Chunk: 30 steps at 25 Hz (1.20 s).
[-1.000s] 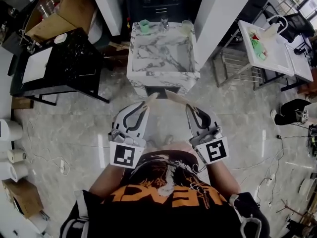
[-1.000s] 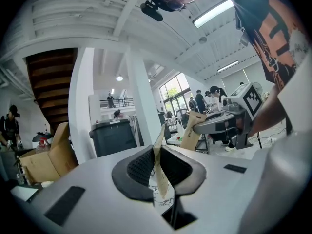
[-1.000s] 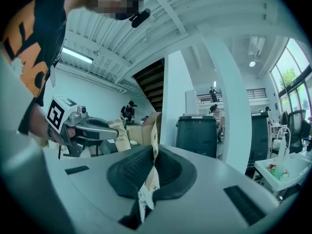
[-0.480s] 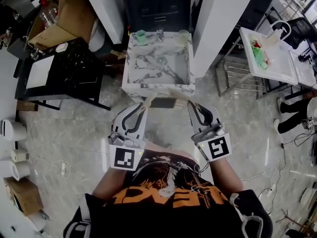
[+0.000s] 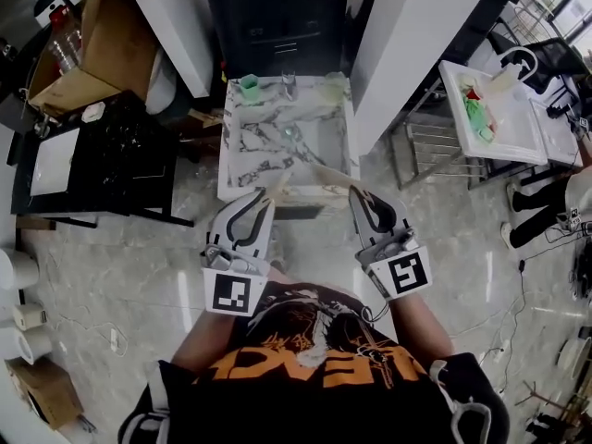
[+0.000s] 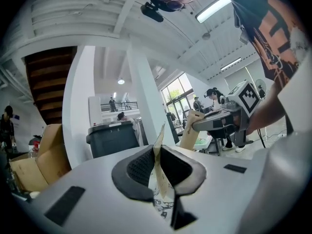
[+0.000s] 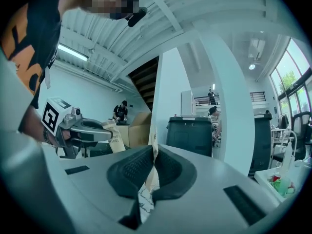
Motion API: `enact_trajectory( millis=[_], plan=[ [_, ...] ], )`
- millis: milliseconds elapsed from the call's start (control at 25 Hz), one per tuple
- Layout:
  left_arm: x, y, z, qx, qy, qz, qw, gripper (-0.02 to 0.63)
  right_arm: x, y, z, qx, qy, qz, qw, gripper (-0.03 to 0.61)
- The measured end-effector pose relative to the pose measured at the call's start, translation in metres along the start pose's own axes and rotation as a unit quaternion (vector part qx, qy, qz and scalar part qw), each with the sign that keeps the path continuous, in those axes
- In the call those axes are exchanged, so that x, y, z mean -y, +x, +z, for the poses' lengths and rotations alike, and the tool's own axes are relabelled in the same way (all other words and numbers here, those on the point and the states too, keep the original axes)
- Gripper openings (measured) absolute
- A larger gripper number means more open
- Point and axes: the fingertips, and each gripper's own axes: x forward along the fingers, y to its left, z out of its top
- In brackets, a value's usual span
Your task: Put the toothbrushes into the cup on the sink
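Note:
A marble sink (image 5: 240,155) stands just ahead of me, with a green cup (image 5: 249,86) on its back left rim and a clear cup (image 5: 335,83) on its back right. My left gripper (image 5: 269,202) is shut on a paper-wrapped toothbrush (image 5: 277,186) that points at the sink's front edge. My right gripper (image 5: 355,196) is shut on a second wrapped toothbrush (image 5: 330,177). In the left gripper view the left gripper (image 6: 158,152) pinches its packet (image 6: 159,140). The right gripper view shows the right gripper (image 7: 154,162) pinching its packet (image 7: 151,182).
A faucet (image 5: 289,83) sits between the cups. A black table (image 5: 102,155) and a cardboard box (image 5: 97,35) stand left of the sink. White pillars (image 5: 407,35) flank it; a metal rack (image 5: 430,128) and a white table (image 5: 495,109) lie right.
The sink has drawn nearer and now reaches the toothbrush tips. Both grippers keep their hold and their spacing.

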Motion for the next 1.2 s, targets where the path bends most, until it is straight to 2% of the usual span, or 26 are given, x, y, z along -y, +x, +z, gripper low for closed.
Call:
enact_trajectory(
  millis=[200, 360, 600, 760, 880, 1200],
  plan=[
    [-0.052, 0.047, -0.015, 0.014, -0.016, -0.014, 0.9997, 0.058, 0.022, 0.067, 0.007, 0.002, 0.015, -0.014, 1.000, 0.020],
    [-0.079, 0.085, -0.030, 0.017, -0.036, -0.045, 0.9982, 0.058, 0.041, 0.114, 0.004, -0.016, 0.014, -0.031, 0.999, 0.020],
    [-0.120, 0.128, -0.046, 0.031, -0.028, -0.074, 0.9964, 0.058, 0.058, 0.171, -0.009, -0.033, 0.018, -0.051, 0.998, 0.020],
    [-0.130, 0.146, -0.057, 0.013, -0.029, -0.087, 0.9957, 0.058, 0.069, 0.189, -0.020, -0.039, 0.031, -0.055, 0.997, 0.020],
    [-0.133, 0.156, -0.063, 0.003, -0.034, -0.084, 0.9959, 0.058, 0.078, 0.197, -0.030, -0.043, 0.043, -0.052, 0.997, 0.020],
    [-0.146, 0.195, -0.065, -0.013, -0.030, -0.059, 0.9977, 0.058, 0.111, 0.222, -0.042, -0.036, 0.029, -0.022, 0.999, 0.020]
  ],
)
